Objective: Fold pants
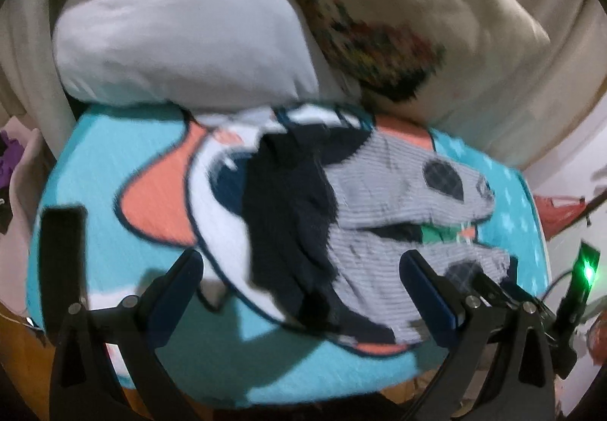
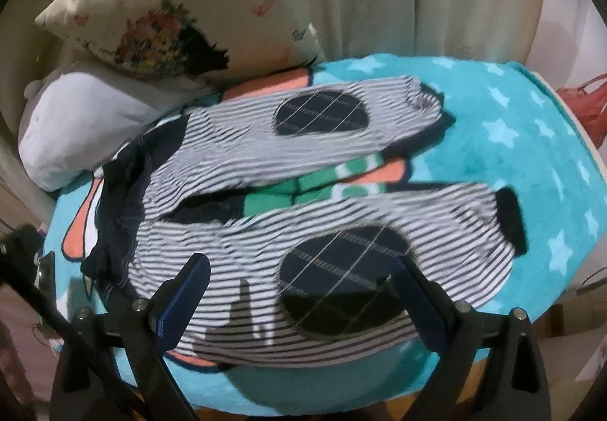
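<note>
Small striped grey-and-white pants (image 2: 242, 151) with a dark navy waistband (image 2: 121, 193) and dark oval knee patches (image 2: 322, 115) lie spread flat on a turquoise blanket (image 2: 512, 125), legs apart and pointing right. In the left wrist view the pants (image 1: 383, 193) lie ahead, waistband (image 1: 288, 216) nearest. My left gripper (image 1: 299, 269) is open and empty, hovering above the waistband end. My right gripper (image 2: 299, 277) is open and empty, over the near leg by its knee patch (image 2: 341, 280).
A white plush pillow (image 1: 182, 41) and a cream flowered pillow (image 1: 398, 15) lean at the back of the blanket. A black remote-like object (image 1: 60, 254) lies on the blanket at left. A red item (image 2: 584, 106) sits past the right edge.
</note>
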`<state>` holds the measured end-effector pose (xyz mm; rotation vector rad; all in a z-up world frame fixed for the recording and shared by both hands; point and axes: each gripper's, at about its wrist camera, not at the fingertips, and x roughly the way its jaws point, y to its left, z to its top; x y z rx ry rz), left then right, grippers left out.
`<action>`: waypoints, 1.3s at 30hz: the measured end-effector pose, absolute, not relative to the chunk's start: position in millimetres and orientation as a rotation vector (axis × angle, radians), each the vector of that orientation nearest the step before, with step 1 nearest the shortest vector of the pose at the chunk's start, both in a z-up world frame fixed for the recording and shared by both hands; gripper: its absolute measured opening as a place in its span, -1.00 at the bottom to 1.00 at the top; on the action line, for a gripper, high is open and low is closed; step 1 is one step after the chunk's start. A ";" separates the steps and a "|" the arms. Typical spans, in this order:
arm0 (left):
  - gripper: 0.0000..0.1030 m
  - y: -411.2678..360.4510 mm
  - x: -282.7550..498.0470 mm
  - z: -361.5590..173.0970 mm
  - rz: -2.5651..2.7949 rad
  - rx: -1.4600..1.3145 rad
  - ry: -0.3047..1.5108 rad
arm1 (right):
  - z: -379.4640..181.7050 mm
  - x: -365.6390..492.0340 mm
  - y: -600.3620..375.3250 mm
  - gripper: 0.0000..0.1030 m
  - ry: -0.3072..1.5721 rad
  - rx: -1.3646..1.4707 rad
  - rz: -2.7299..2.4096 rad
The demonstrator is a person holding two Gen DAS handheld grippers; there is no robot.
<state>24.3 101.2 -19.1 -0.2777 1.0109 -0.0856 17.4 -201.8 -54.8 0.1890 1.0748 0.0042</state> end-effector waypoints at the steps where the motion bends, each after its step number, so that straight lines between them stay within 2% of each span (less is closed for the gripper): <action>1: 1.00 105.1 28.9 -15.5 -0.082 -0.260 0.997 | -52.6 20.4 -206.5 0.92 1.072 0.184 0.004; 4: 0.99 108.7 45.2 -5.8 -0.081 -0.199 0.975 | -44.0 35.3 -229.6 0.92 1.068 0.185 -0.007; 8: 0.83 99.9 72.3 -1.8 -0.123 -0.171 0.986 | -35.4 64.1 -263.5 0.92 1.052 0.198 -0.001; 12: 0.82 82.3 102.9 -6.7 -0.145 -0.119 0.999 | -39.4 107.4 -290.0 0.92 1.041 0.148 0.020; 22: 0.82 33.1 193.6 -65.0 -0.252 -0.007 1.113 | -80.4 211.9 -307.0 0.92 1.104 -0.027 0.209; 25: 0.75 26.6 210.5 -82.3 -0.291 0.010 1.156 | -98.3 234.9 -304.0 0.91 1.140 -0.066 0.292; 30: 0.69 18.7 227.9 -107.3 -0.345 0.059 1.216 | -126.7 257.9 -297.5 0.75 1.205 -0.119 0.411; 35: 0.61 13.4 232.3 -125.6 -0.369 0.110 1.267 | -138.6 258.1 -294.0 0.73 1.218 -0.161 0.470; 36: 0.42 12.6 232.1 -125.1 -0.366 0.126 1.268 | -138.3 257.3 -293.9 0.64 1.215 -0.167 0.474; 37: 0.24 11.6 231.1 -123.7 -0.362 0.141 1.266 | -137.5 255.4 -293.6 0.39 1.207 -0.175 0.479; 38: -0.33 11.3 230.4 -121.4 -0.364 0.147 1.263 | -135.8 253.0 -292.9 0.19 1.200 -0.178 0.488; 39: -0.93 13.6 231.1 -119.0 -0.378 0.126 1.276 | -133.0 251.1 -293.9 -0.50 1.202 -0.154 0.514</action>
